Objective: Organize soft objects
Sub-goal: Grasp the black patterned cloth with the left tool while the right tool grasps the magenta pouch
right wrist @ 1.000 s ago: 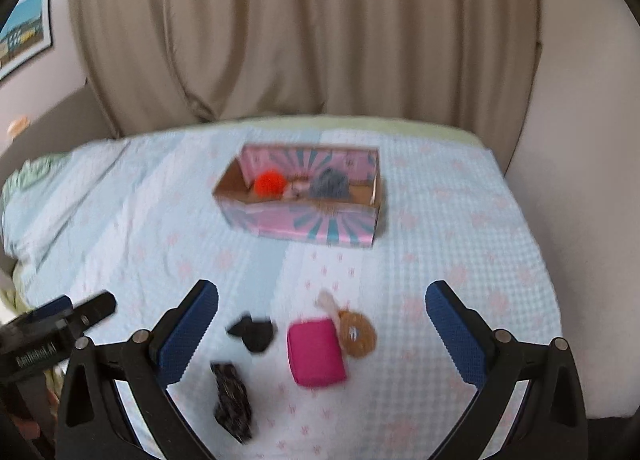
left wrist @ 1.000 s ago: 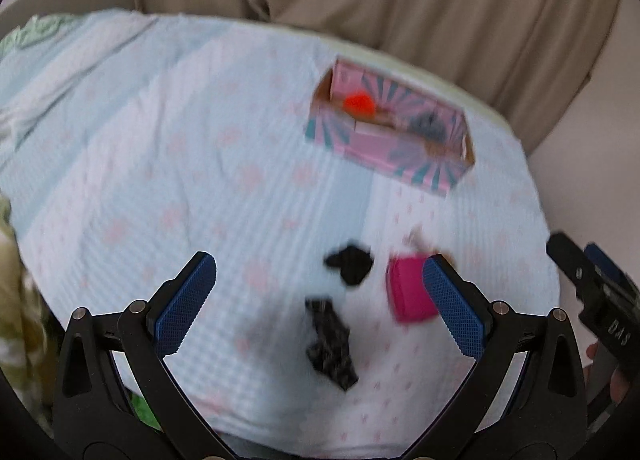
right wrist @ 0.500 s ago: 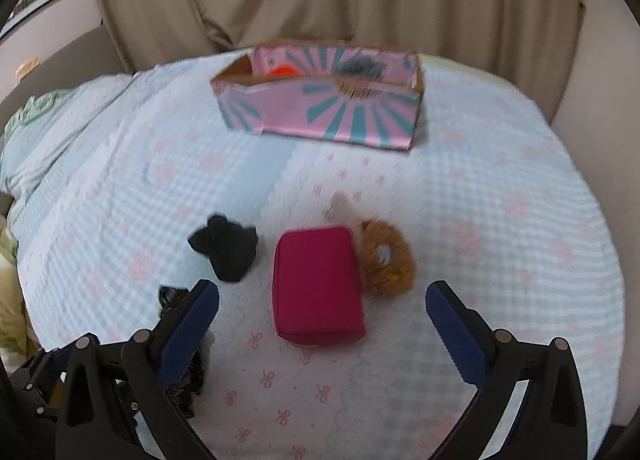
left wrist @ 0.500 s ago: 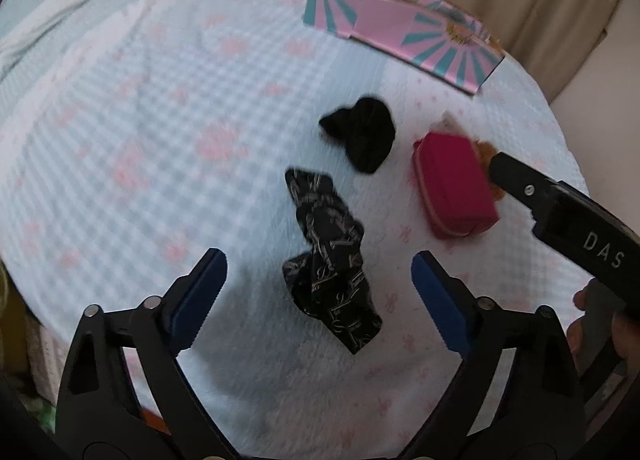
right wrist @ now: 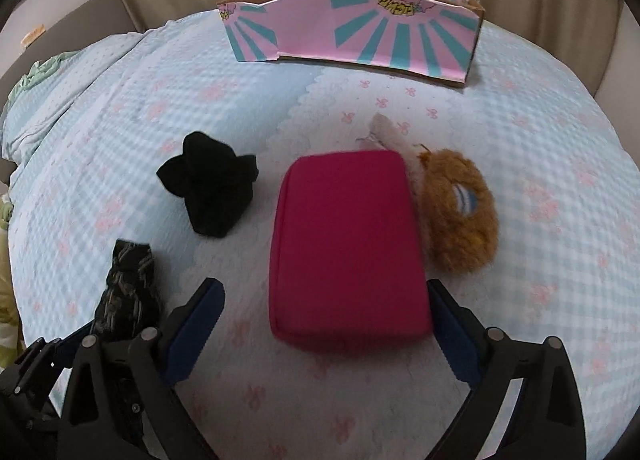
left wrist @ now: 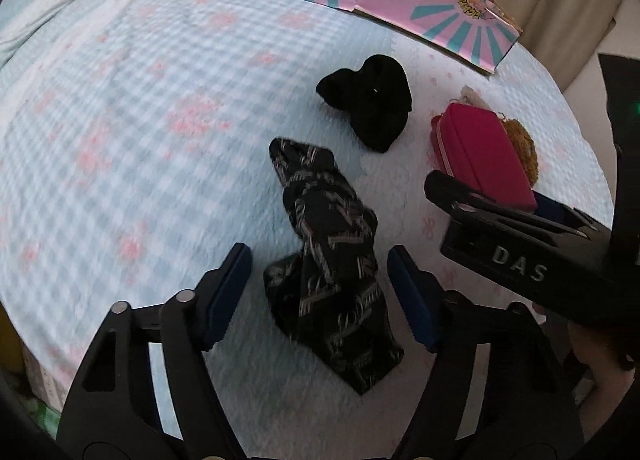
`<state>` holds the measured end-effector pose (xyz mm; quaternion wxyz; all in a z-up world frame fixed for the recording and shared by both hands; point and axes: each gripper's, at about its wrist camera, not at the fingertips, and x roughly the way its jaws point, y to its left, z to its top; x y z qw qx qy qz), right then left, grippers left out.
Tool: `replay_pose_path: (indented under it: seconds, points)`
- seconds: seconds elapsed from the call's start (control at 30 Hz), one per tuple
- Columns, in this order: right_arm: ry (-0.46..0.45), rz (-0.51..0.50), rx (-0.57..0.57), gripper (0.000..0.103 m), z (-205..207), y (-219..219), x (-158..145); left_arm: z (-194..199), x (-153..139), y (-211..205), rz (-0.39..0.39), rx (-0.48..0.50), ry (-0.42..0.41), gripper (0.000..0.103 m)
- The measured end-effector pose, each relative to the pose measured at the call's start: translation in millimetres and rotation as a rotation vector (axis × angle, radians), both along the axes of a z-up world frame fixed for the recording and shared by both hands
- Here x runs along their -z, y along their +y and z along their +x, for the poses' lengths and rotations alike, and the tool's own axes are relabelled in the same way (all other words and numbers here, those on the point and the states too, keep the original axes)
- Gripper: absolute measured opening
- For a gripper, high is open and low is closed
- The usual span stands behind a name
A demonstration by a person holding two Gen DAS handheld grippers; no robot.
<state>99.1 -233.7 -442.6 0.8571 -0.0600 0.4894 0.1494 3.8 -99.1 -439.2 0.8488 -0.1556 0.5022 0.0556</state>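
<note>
Two grippers: both over the blue checked bedspread (left wrist: pixel 140 108)
Left gripper (left wrist: pixel 320 292): closing, black patterned crumpled cloth (left wrist: pixel 332 280) between pads, untouched
Right gripper (right wrist: pixel 326 324): closing, straddling magenta rectangular fabric pouch (right wrist: pixel 348 244)

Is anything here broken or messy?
Yes. The pink box has a torn, ragged bottom edge near its left end. The patterned black cloth lies twisted and crumpled on the blanket, between the closing left claw.

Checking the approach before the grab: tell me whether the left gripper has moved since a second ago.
Yes. The left gripper has come down toward the bedspread: the patterned black cloth now lies between its closing jaws, not yet pinched.
</note>
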Motion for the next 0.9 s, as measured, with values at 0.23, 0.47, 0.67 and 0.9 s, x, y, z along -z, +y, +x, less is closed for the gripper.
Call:
replay_pose_path:
  seconds: [0.23,0.47,0.67,0.9]
  points:
    - [-0.001,-0.047,0.043,0.07,21.3,3.1,10.9,13.5,3.3,-4.8,0.04,0.05,0.004,0.037]
    - [-0.021,-0.063,0.055,0.06,21.5,5.3,7.8,12.5,1.1,-1.9,0.04,0.064,0.004,0.031]
    - [-0.006,-0.031,0.075,0.056,16.2,0.8,-0.9,13.3,-10.5,3.2,0.046,0.065,-0.005,0.03]
    - [0.002,0.001,0.097,0.056,-2.9,-2.3,-25.9,17.8,-40.4,10.1,0.063,0.076,-0.022,0.03]
